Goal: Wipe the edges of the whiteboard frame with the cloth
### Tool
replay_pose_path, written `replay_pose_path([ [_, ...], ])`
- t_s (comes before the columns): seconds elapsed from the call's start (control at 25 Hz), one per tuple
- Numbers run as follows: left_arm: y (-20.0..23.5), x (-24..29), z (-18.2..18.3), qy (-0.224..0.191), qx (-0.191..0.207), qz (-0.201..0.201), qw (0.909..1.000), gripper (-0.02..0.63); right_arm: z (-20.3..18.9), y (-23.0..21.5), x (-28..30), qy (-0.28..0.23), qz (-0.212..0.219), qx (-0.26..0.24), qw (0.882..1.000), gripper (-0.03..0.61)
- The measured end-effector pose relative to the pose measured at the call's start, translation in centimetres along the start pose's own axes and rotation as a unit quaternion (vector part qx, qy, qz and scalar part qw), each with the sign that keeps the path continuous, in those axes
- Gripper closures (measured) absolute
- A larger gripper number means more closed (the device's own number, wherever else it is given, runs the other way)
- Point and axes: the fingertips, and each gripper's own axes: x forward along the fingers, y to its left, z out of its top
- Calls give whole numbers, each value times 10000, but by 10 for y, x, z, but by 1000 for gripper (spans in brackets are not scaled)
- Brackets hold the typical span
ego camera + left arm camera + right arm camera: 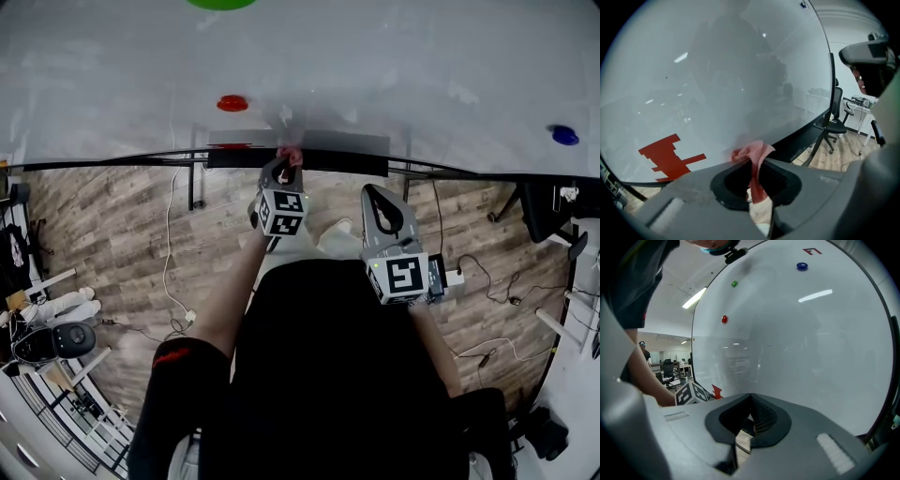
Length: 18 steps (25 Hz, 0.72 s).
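Note:
The whiteboard (375, 75) fills the top of the head view, and its dark bottom frame edge (112, 160) runs across below it. My left gripper (285, 165) is shut on a pink cloth (291, 153), which presses against that bottom edge above the pen tray (347, 162). In the left gripper view the cloth (753, 153) bunches out between the jaws against the board, near the frame edge (808, 133). My right gripper (378, 195) hangs back below the board, to the right of the left one. Its jaws (751, 398) are shut with nothing in them.
A red magnet (232, 103), a blue magnet (564, 135) and a green magnet (221, 3) stick to the board. A red tape mark (670, 154) sits near the lower edge. Board legs, cables (169, 253) and an office chair (836, 123) stand on the wooden floor.

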Motion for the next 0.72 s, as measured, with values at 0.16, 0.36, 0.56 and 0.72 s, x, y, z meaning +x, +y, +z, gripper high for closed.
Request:
replay_pose_path([
  [0.16, -5, 3, 3, 26, -5, 0, 10000, 571, -4, -4, -5, 20, 87, -10, 10000, 577],
  [0.36, -3, 1, 2, -10, 33, 53, 10000, 571, -7, -3, -8, 73, 112, 20, 9999, 577],
  [0.56, -5, 2, 2, 21, -103, -79, 9999, 571, -2, 1, -3, 37, -28, 169, 9998, 577],
  [0.72, -5, 4, 2, -19, -129, -177, 9998, 571, -2, 8, 7, 62, -195, 171, 9996, 577],
])
